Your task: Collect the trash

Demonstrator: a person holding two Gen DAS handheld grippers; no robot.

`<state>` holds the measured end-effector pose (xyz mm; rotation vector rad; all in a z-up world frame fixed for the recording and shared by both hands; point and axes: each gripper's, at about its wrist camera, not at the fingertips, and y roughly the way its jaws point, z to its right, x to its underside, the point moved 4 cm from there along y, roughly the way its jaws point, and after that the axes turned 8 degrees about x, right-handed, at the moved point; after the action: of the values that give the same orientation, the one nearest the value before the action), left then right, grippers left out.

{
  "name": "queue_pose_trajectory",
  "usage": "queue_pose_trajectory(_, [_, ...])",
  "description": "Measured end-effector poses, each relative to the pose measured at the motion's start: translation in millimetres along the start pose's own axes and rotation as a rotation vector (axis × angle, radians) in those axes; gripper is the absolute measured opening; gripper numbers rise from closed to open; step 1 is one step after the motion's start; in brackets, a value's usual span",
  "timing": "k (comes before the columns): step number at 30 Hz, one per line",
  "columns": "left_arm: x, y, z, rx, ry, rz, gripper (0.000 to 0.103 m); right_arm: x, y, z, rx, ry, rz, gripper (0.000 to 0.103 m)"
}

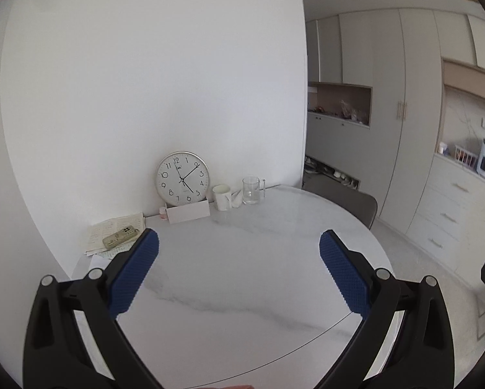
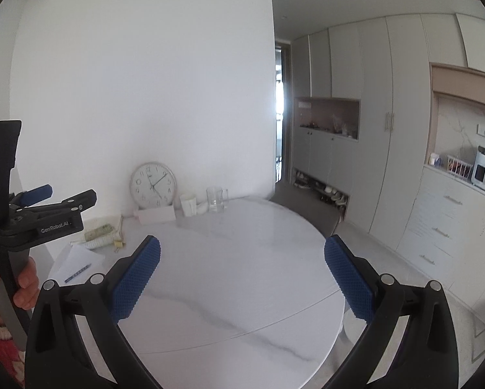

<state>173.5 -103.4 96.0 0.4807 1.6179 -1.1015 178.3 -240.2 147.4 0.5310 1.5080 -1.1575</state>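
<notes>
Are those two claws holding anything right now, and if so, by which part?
Nothing. The left claw and the right claw are both open and empty above the table.
</notes>
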Motion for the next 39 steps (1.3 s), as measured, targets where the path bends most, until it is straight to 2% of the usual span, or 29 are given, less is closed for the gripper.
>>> queue_pose_trajectory(6, [-2, 1, -4, -0.009, 0.003, 0.010, 0.095, 4, 9, -9, -0.012, -0.011, -0.014, 0.101])
queue_pose_trajectory(12, [-1, 4, -4, 0.016, 0.000, 0.001, 0.095, 9, 11, -16, -0.004, -0.020, -0.030, 0.101])
queue_pose_trajectory(39, [-4, 13, -5, 0.026, 0.016, -0.012, 0.095, 12, 22, -12, 0.015, 0.002, -0.061, 0.101])
